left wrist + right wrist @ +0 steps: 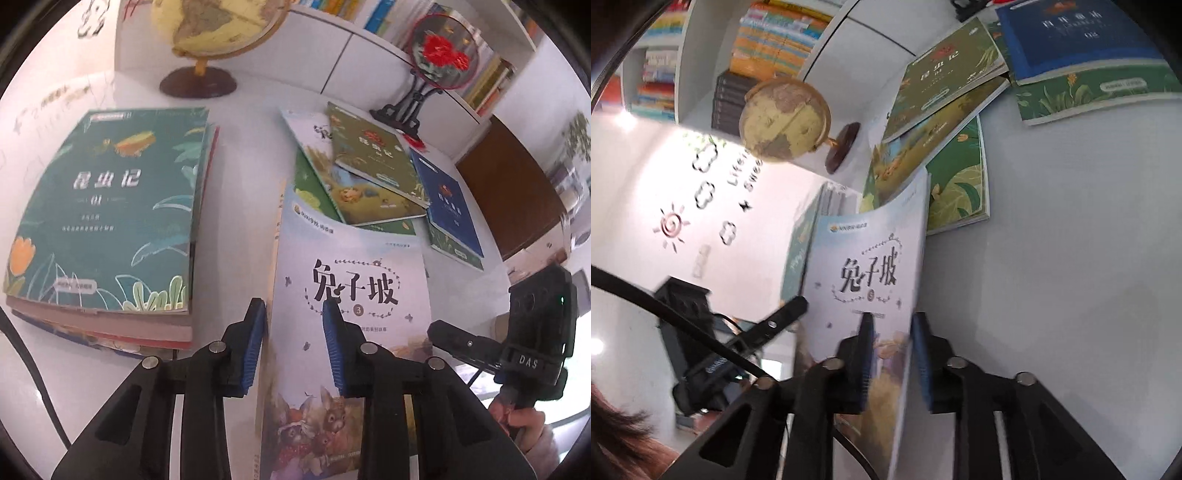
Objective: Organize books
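Rabbit book held off the desk, at 6 o'clock from the loose pile. Left gripper fingers spread astride its spine edge. Right gripper fingers astride its edge; pinch unclear. Stack at 9 o'clock.

Both claws part-open, fwd.

rabbit book: pale blue cover, black title, brown rabbits at the bottom
stack's top book: teal, leaf pattern, orange flower lower left
scattered books: olive green, yellow-green, navy blue
globe: cream and tan, dark brown base
gripper pads: blue, ribbed
table: white
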`<state>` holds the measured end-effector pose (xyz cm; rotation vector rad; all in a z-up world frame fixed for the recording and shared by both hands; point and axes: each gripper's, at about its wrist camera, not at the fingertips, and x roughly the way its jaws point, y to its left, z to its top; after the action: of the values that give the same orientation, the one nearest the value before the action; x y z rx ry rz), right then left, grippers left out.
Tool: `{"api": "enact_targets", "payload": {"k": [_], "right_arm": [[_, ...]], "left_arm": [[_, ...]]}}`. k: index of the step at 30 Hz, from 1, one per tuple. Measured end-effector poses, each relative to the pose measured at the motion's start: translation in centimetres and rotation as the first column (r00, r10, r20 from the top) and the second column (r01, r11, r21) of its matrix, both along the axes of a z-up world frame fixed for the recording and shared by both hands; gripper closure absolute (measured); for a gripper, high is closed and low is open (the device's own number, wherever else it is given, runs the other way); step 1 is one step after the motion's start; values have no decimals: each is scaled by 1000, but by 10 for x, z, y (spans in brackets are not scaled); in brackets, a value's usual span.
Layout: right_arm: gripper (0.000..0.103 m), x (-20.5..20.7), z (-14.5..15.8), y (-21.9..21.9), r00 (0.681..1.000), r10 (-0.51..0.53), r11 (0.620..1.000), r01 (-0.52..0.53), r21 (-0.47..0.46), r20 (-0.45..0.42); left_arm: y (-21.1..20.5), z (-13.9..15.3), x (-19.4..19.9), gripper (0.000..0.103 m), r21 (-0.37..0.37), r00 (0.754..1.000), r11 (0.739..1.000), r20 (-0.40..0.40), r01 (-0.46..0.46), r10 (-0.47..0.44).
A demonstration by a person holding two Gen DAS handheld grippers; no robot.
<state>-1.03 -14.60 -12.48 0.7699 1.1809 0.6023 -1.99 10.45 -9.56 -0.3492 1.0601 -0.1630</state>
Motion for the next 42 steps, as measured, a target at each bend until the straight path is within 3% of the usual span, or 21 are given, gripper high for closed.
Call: {"api": "enact_targets", "payload": {"k": [3,5,6,9,12,14,25,34,42], "right_arm": [[78,-1,6,3,999,10,1000,-11,11,40],[78,1,6,10,998,36,999,-37,24,45],[79,2,5,17,998,53,999,-53,-4,41],[91,5,1,34,997,63,993,-58,-101,43],[94,7,1,30,999,30,994,-27,-110,31],[94,8,6,28,999,22,992,-17,-122,33],[96,21,53,31,997,-20,999,23,-37,74],[96,50,79,81,992,16,1000,-15,-7,128],[96,99,79,165,990,80,996,-83,29,116]], "left_arm": [[5,-2,2,75,-28,1000,1000,-18,2,-3],[3,-5,3,76,-84,999,996,-36,24,-27],[1,-4,3,76,-87,999,996,-32,29,-32],[-3,1,1,76,-42,999,998,-14,40,-40],[3,-1,1,77,-124,999,992,-36,25,-30],[2,1,0,77,-123,999,992,-30,28,-32],[24,32,3,77,-177,1000,984,29,0,5],[80,60,10,77,-160,991,984,96,-75,92],[157,65,29,77,-126,973,975,116,-183,198]]}}
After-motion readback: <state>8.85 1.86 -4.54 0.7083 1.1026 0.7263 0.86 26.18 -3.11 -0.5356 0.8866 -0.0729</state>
